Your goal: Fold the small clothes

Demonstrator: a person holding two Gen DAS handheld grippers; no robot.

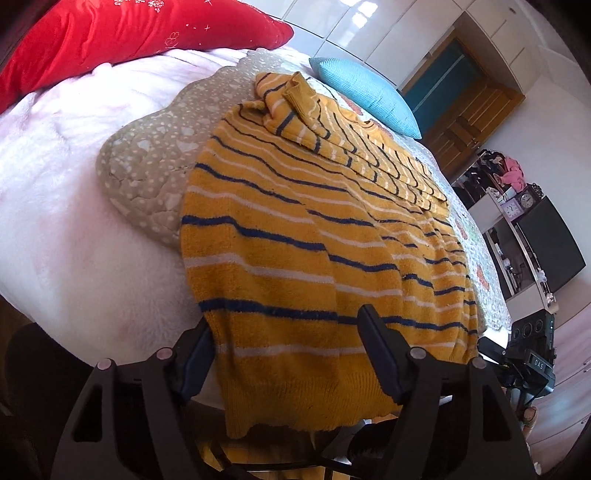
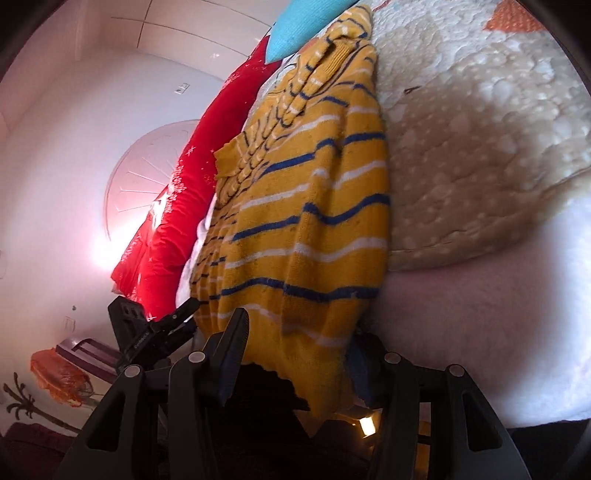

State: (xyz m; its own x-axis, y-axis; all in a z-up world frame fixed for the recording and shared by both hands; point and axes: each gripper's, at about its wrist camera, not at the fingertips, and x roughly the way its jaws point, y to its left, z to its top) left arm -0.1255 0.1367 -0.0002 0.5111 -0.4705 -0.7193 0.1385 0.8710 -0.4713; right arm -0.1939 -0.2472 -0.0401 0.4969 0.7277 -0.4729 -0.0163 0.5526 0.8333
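Observation:
A yellow knit sweater [image 1: 295,240] with blue and white stripes lies flat along the bed, its sleeves folded in over the far end and its ribbed hem hanging over the near edge. My left gripper [image 1: 285,317] is open and straddles the hem: one finger sits at the sweater's left edge, the other rests on top of the knit. In the right wrist view the sweater [image 2: 314,221] runs away from the camera. There my right gripper [image 2: 299,328] is open, with a hanging hem corner loose between its fingers.
The sweater rests on a beige dotted quilted mat [image 1: 147,166] over a white fleece blanket [image 1: 74,221]. A red pillow [image 1: 129,33] and a blue cushion [image 1: 369,92] lie at the far end. A shelf with clocks [image 1: 517,206] stands right of the bed.

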